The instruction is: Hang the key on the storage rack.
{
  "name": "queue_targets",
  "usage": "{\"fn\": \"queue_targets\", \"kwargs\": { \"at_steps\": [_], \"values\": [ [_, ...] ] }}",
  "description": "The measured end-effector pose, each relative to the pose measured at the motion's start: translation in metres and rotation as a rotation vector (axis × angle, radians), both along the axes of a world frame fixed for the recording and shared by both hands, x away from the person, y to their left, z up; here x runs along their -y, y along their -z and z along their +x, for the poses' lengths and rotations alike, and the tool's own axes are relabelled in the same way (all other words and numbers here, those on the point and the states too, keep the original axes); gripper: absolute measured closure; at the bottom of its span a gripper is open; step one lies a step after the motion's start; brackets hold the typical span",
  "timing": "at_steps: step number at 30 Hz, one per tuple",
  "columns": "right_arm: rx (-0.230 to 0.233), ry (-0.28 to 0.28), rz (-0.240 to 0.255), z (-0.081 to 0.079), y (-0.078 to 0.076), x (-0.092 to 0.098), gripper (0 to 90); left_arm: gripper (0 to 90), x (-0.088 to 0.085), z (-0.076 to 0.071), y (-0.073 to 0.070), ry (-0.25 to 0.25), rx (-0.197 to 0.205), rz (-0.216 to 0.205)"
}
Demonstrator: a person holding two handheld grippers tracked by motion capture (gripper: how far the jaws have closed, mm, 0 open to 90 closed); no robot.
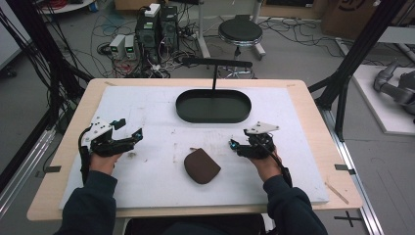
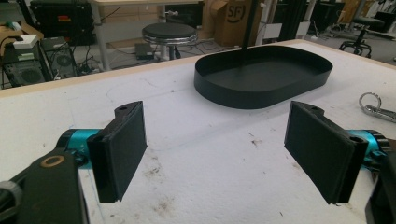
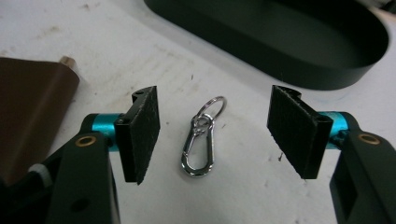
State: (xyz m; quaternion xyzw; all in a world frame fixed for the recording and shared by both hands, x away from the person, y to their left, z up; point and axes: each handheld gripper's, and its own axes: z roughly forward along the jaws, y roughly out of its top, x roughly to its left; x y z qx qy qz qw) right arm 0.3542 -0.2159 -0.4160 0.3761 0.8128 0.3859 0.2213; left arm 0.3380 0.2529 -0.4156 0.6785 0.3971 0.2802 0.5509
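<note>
Right gripper (image 3: 214,135) over the carabiner (image 3: 201,142), jaws spread.
It tilts down from the wrist; the clip lies untouched between the pads (image 3: 142,133), brown pouch (image 3: 28,112) to its left.

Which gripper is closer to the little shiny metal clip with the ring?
Right. The right gripper has its open jaws on either side of the small silver metal carabiner clip, not touching it. The left gripper is farther away; the clip lies off to its side.

Even, soft overhead light — the white mat (image 1: 147,112) is bright, with faint shadows. The high view is coarse and dim toward its 9 o'clock edge; in the right gripper view the black tray (image 3: 299,42) at 1 o'clock is blurred — the carabiner (image 3: 201,140) glints.
</note>
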Motion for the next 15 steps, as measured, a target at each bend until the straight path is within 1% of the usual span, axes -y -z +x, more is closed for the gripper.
{"fn": "queue_targets", "kwargs": {
  "at_steps": [3, 4, 5, 6, 9, 11, 13, 14, 15],
  "values": [
    [-0.044, -0.001, -0.029, 0.007, 0.008, -0.007, 39.9, 21.2, -0.001, 0.000, 0.000, 0.000, -0.002, 0.000],
    [-0.044, -0.001, -0.029, 0.007, 0.008, -0.007, 39.9, 21.2, -0.001, 0.000, 0.000, 0.000, -0.002, 0.000],
    [-0.079, 0.001, -0.038, 0.012, 0.011, -0.011, 45.5, 21.4, 0.000, 0.001, 0.001, 0.000, -0.006, 0.003],
    [-0.091, 0.003, -0.039, 0.015, 0.012, -0.013, 47.8, 21.4, 0.000, 0.001, 0.001, 0.001, -0.008, 0.000],
    [-0.120, 0.022, -0.065, 0.023, 0.015, -0.017, 53.4, 21.7, 0.002, 0.002, 0.002, 0.008, -0.011, 0.005],
    [-0.122, 0.022, -0.069, 0.025, 0.017, -0.018, 60.1, 21.9, 0.002, 0.002, 0.002, 0.011, -0.011, 0.009],
    [-0.120, 0.012, -0.085, 0.025, 0.017, -0.019, 67.7, 21.9, 0.002, 0.002, 0.002, 0.011, -0.012, 0.009],
    [-0.117, 0.009, -0.091, 0.025, 0.017, -0.020, 70.6, 21.9, 0.002, 0.002, 0.002, 0.010, -0.016, 0.011],
    [-0.117, 0.009, -0.091, 0.025, 0.017, -0.020, 70.6, 21.9, 0.002, 0.002, 0.002, 0.010, -0.016, 0.011]
  ]
}}
